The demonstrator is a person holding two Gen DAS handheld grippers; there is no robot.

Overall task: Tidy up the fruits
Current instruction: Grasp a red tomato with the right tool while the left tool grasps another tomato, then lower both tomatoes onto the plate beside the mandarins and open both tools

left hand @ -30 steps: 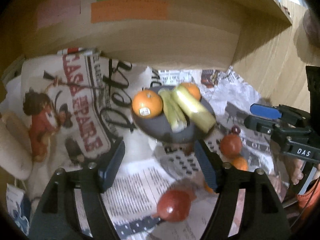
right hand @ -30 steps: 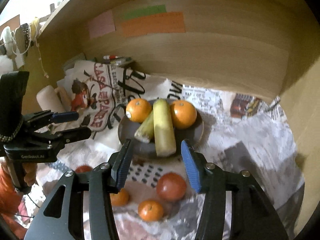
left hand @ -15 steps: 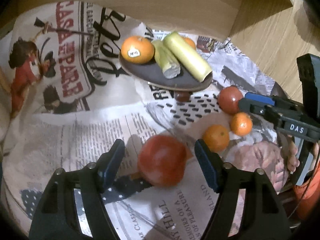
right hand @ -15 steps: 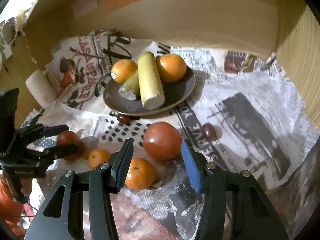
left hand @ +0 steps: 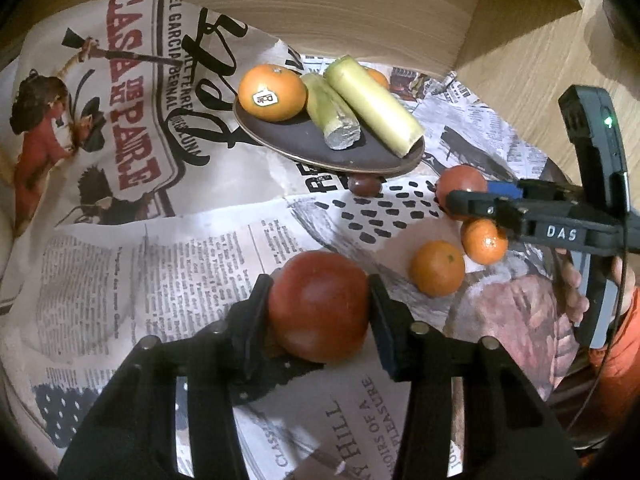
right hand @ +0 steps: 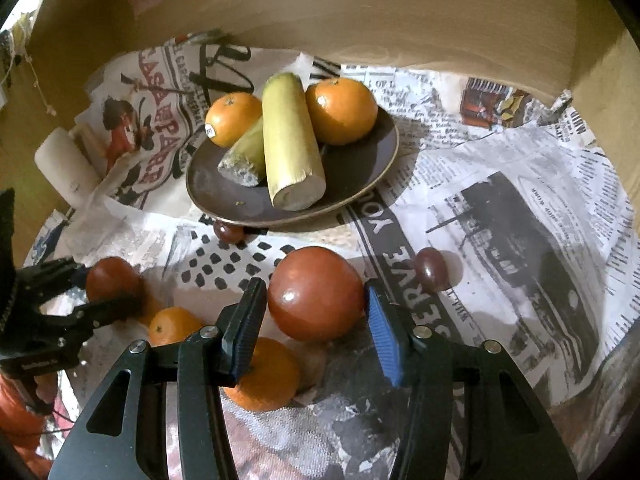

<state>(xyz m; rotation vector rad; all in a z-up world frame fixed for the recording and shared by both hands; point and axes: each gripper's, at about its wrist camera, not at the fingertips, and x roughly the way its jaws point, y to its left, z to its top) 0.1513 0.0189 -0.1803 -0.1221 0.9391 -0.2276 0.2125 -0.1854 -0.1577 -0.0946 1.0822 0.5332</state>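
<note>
Left wrist view showed us our left gripper (left hand: pixel 318 300) closing its jaws against a red tomato (left hand: pixel 318 306) on the newspaper (left hand: pixel 160 280), while our right gripper (right hand: pixel 314 320) stood unclenched around a second tomato (right hand: pixel 316 292), just below the brown plate (right hand: pixel 360 184).

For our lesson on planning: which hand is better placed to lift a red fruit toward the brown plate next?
Probably left. The left gripper, jaws closing, touches its red fruit on both sides; the right gripper only straddles the other red fruit, small gaps showing.
</note>
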